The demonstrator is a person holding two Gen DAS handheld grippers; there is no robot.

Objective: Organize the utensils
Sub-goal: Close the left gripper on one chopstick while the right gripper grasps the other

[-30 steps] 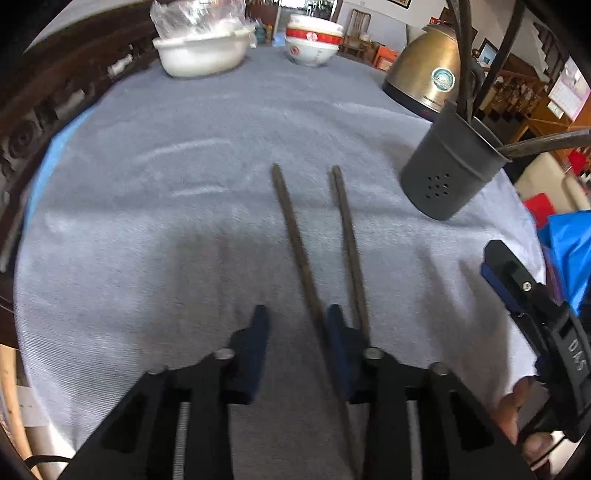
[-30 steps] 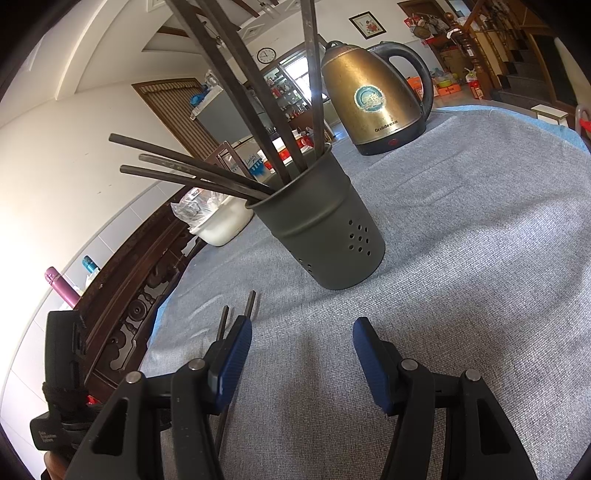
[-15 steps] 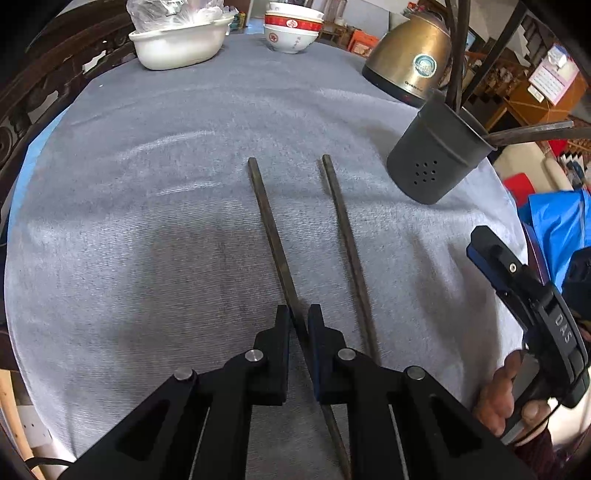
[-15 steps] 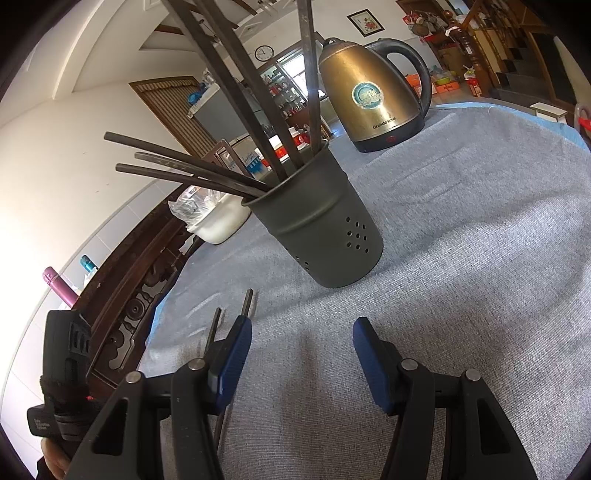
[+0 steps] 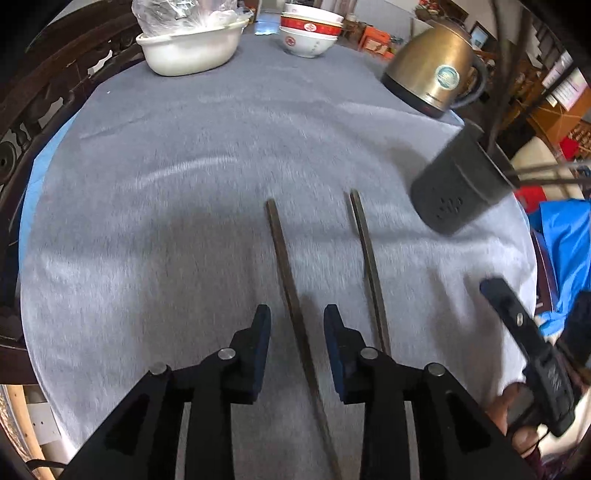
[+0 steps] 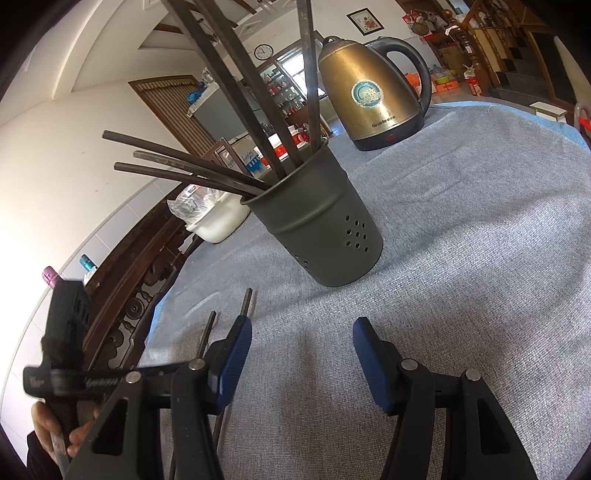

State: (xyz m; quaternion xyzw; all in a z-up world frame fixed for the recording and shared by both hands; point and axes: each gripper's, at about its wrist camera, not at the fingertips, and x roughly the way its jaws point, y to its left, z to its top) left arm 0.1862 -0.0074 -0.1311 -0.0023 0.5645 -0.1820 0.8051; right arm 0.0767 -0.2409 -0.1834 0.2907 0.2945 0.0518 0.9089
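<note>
Two dark chopsticks lie side by side on the grey tablecloth [image 5: 184, 229]. The left chopstick [image 5: 284, 266] runs between the fingers of my left gripper [image 5: 297, 325], which is open around it without touching. The right chopstick [image 5: 367, 258] lies just right of that gripper. A dark grey utensil holder [image 5: 458, 192] stands at the right and holds several chopsticks [image 6: 207, 173]. My right gripper [image 6: 302, 339] is open and empty, low over the cloth in front of the holder [image 6: 321, 236]. Both chopstick tips [image 6: 246, 301] show left of its left finger.
A brass kettle [image 5: 432, 81] stands at the back right behind the holder. A white basin with a plastic bag [image 5: 192, 48] and stacked red-and-white bowls [image 5: 310, 33] stand at the far edge. A carved dark wood chair back [image 5: 40, 103] runs along the table's left side.
My left gripper shut on the left chopstick half a second ago and has opened again, with the chopstick lying between its fingers. The right gripper has barely moved.
</note>
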